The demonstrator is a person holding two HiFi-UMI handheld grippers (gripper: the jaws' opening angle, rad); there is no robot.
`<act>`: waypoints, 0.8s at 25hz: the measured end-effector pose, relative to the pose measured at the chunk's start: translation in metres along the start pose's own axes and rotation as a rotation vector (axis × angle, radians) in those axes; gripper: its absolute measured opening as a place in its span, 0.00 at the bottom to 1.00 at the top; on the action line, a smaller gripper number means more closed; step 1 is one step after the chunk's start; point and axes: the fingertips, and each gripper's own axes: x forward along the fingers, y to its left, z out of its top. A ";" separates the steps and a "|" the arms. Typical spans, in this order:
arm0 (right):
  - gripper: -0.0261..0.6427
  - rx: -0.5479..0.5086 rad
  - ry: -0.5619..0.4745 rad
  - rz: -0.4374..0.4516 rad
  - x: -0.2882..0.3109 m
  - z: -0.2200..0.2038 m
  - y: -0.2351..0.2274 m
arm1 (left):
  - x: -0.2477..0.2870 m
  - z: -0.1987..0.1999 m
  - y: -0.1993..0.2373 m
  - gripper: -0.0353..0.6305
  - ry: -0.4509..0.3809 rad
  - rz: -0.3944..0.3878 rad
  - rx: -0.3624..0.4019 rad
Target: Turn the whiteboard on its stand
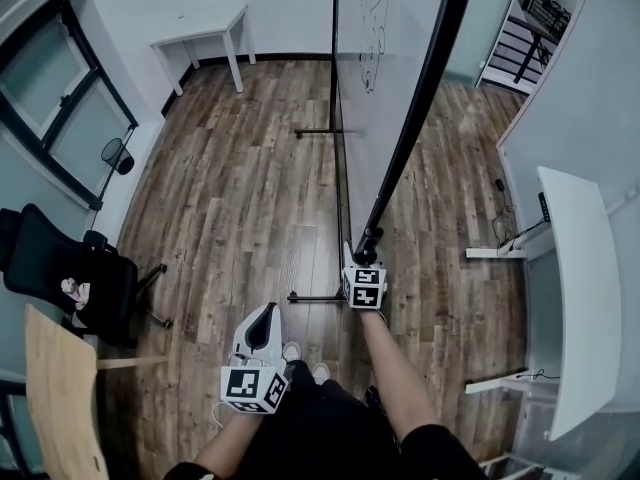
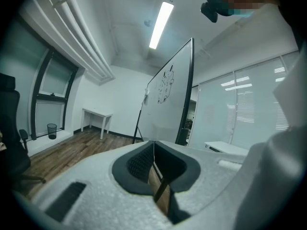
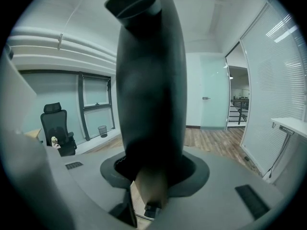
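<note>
Well, from my feed, reading left to right: a black office chair point(image 1: 60, 268) sits at the far left by the windows, with a wooden table point(image 1: 60, 398) nearer to me and a small bin point(image 1: 117, 154) beyond it against the wall. A white table point(image 1: 200, 30) stands at the far wall. My left gripper point(image 1: 268, 313) hangs low over the wood floor, left of the stand and clear of it; in the left gripper view point(image 2: 153, 145) its jaws are pressed together with nothing between them. The stand point(image 1: 315, 296) has one foot bar near me and another farther off. The whiteboard point(image 1: 385, 68) runs away from me down the middle of the room, with a line drawing on its face. My right gripper point(image 1: 366, 256) is at the board's near edge. In the right gripper view point(image 3: 152, 174) the jaws are clamped on the whiteboard frame point(image 3: 151, 80), a rounded black bar that fills the gap. A long white desk point(image 1: 585, 298) lines the right wall.
</note>
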 end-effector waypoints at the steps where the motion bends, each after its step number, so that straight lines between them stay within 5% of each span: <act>1: 0.27 -0.001 -0.003 0.000 -0.007 -0.003 0.002 | -0.003 0.001 -0.003 0.08 -0.002 -0.007 0.003; 20: 0.27 -0.005 -0.047 -0.014 -0.107 -0.043 0.016 | -0.038 -0.014 -0.034 0.08 0.025 -0.181 0.020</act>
